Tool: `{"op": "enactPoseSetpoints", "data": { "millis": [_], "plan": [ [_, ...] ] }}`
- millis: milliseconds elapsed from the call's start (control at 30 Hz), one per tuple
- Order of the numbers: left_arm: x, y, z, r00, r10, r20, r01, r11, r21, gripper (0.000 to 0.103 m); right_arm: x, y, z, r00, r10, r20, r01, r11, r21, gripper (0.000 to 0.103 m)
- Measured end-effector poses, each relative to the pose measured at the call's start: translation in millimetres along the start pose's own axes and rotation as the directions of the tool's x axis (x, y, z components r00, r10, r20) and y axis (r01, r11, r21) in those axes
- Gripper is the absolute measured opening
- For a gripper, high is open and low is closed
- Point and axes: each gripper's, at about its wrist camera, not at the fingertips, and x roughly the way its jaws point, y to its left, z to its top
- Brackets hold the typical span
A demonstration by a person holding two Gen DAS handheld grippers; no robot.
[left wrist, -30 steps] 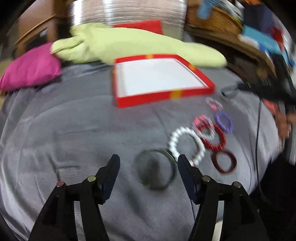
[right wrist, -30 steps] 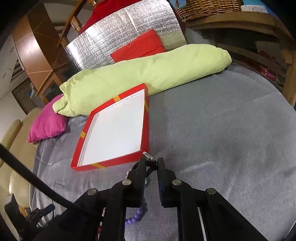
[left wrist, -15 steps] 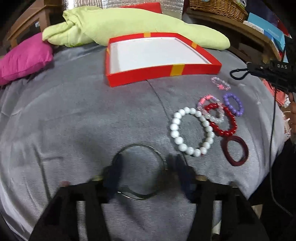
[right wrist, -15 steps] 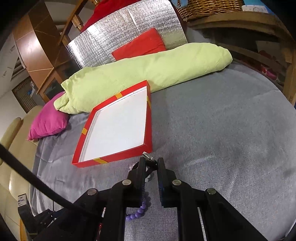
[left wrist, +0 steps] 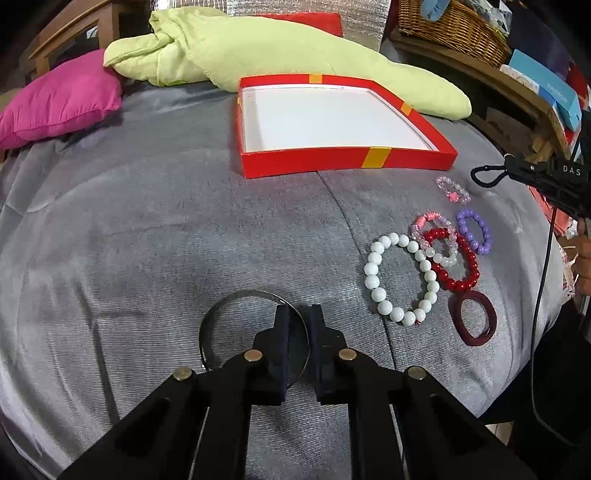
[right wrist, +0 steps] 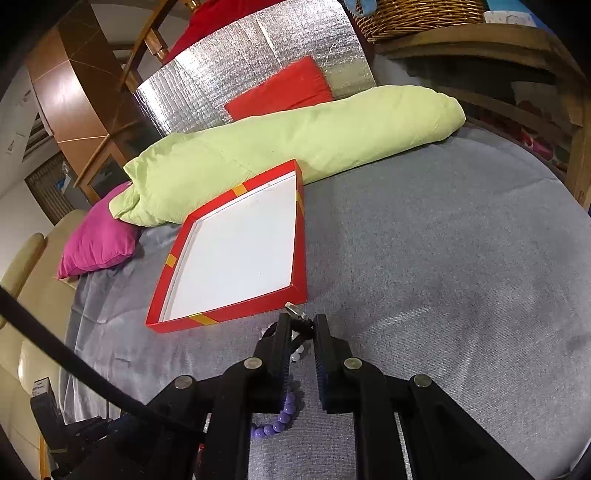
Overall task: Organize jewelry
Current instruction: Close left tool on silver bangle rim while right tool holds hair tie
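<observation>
Left tool point(left wrist: 297, 314) — clenched on the near-right rim of the thin metal bangle point(left wrist: 221, 306), which lies flat on the grey bed cover point(left wrist: 147, 229). Ahead of it sits the empty red box point(left wrist: 332, 162); ahead and to its right lie the white bead bracelet point(left wrist: 373, 273) and smaller bracelets. Right tool point(right wrist: 300, 321) — clenched on a small metal clasp point(right wrist: 295, 310), just short of the box corner.

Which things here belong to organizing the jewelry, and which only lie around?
For the job: red box, metal bangle in the left tool, white bead bracelet, red bead bracelet, purple bracelet.
Lying about: green pillow, pink cushion, wicker basket.
</observation>
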Motion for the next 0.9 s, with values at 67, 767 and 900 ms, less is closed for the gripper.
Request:
{"op": "enactPoseSetpoints", "data": {
  "millis": [67, 767, 900],
  "plan": [
    [-4.7, 0.0, -1.4, 1.000, 0.013, 0.016, -0.013, 1.000, 0.012, 0.011, 0.9, -0.1, 0.0, 1.000, -0.001, -0.004, 0.001, 1.000, 0.002, 0.013],
    [-1.6, 2.7, -14.1, 0.993, 0.116, -0.022, -0.114, 0.991, 0.065, 0.078, -1.8, 10.5, -4.5, 0.999, 0.033, -0.011, -0.033, 0.999, -0.006, 0.013],
    [-1.5, 8.3, -11.1, 0.995, 0.097, -0.018, -0.097, 0.995, 0.014, 0.078, -2.6, 10.4, -5.8, 0.999, 0.030, -0.010, -0.030, 0.999, -0.010, 0.013]
  ]
}}
